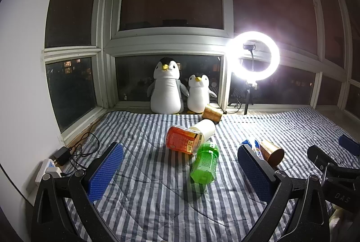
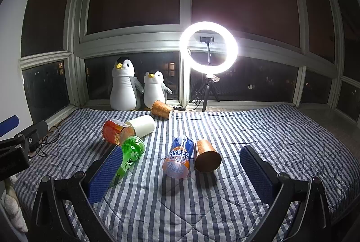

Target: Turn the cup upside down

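Left gripper [image 1: 180, 174]: blue-padded jaws spread wide, nothing between them, low in the frame above the blue-and-white striped quilt [image 1: 146, 208]. Right gripper [image 2: 181, 174]: jaws likewise spread wide and holding nothing.

Copper-coloured metallic cup [image 2: 207, 157] lies on its side at centre of the right wrist view, its round end toward the camera, just beside a blue-and-orange drink can [image 2: 178, 157], also lying down. In the left wrist view this cup [image 1: 272, 152] shows at right, partly behind a jaw pad.

Second copper cup [image 2: 162, 109] on its side farther back, near two plush penguins [image 2: 135, 90] at the window.

Left of centre: green plastic bottle [image 2: 131, 155], red-orange labelled bottle [image 2: 115, 131] and white cylindrical cup [image 2: 141, 126], all lying clustered together.

Lit ring light on a tripod [image 2: 208, 47] upper centre.
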Demonstrator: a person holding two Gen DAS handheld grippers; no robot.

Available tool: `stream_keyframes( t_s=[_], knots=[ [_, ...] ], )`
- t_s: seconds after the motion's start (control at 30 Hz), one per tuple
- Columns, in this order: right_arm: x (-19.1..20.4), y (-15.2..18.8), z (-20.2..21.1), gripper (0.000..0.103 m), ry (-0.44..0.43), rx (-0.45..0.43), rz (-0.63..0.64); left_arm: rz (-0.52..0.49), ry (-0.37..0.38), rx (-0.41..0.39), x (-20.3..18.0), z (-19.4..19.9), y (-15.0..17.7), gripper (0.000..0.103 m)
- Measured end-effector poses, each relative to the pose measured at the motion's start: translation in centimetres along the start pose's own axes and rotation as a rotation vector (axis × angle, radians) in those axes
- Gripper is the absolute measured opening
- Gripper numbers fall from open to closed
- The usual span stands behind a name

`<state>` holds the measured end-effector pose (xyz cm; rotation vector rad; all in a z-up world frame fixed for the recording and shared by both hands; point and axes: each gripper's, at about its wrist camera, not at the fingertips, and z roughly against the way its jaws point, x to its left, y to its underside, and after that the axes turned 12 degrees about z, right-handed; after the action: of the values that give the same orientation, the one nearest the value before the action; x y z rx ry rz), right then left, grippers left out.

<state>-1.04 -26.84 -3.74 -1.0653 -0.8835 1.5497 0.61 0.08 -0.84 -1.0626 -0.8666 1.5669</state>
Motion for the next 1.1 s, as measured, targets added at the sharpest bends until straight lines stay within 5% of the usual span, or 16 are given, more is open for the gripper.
stream_keyframes(
  t_s=[1.1],
  knots=[
    [0.7, -0.8, -4.0, 0.103, -0.058, 0.066, 0.003, 0.015, -0.01, 0.028, 0.9, -1.5, 0.0, 0.103]
  ],
)
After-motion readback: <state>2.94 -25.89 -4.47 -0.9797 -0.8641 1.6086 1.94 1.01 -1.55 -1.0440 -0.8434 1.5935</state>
